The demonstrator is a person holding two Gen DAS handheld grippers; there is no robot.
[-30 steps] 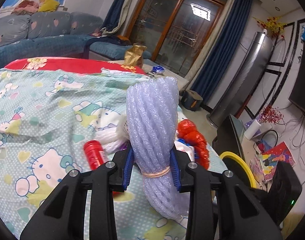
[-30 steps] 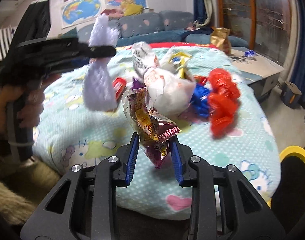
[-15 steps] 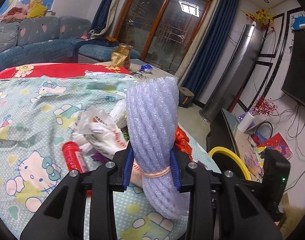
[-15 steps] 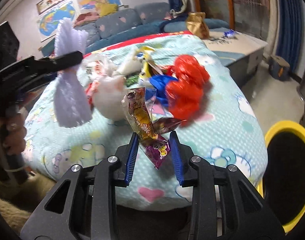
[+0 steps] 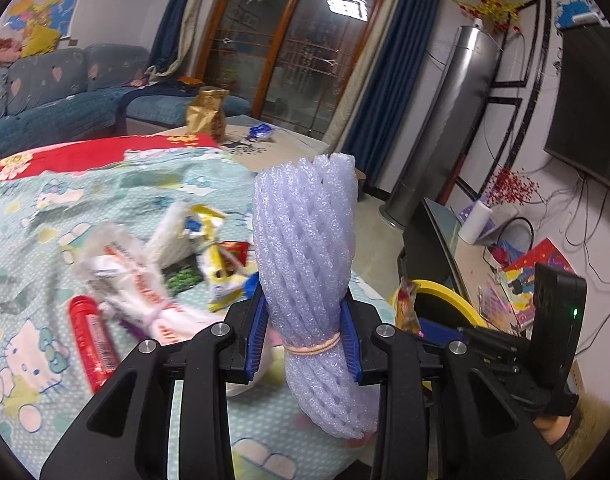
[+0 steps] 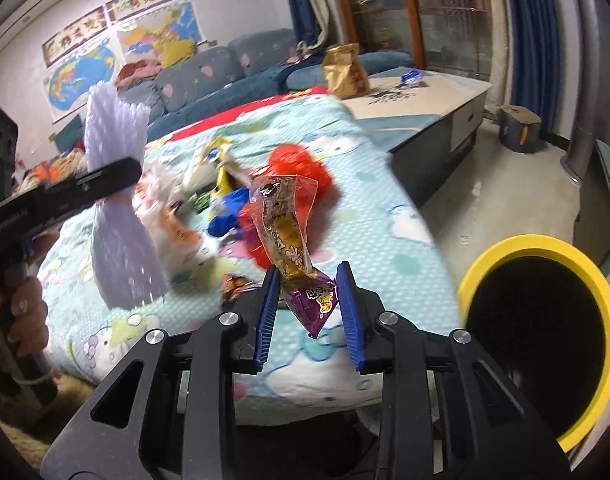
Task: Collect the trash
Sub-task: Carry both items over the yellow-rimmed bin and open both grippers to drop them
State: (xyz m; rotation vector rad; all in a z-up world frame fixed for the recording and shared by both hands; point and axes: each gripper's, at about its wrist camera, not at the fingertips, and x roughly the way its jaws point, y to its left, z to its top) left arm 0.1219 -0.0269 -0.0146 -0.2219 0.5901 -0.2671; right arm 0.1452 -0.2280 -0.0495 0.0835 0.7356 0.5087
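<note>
Purple foam netting [image 5: 305, 264] fills our left hand-held gripper [image 5: 303, 332]; the right hand-held gripper [image 6: 309, 312] pinches a snack wrapper [image 6: 289, 236], bin [image 6: 609, 320] at three o'clock, print unreadable.

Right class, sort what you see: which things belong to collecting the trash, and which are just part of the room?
Job:
foam net bundle in left gripper
snack wrapper in right gripper
yellow-rimmed bin
red tube
red bag

Lying about:
gold bag
sofa
wall maps

Trash pile [image 6: 233, 200] on the bed [image 6: 385, 240], bin [image 6: 541, 320] on the floor right of it.
</note>
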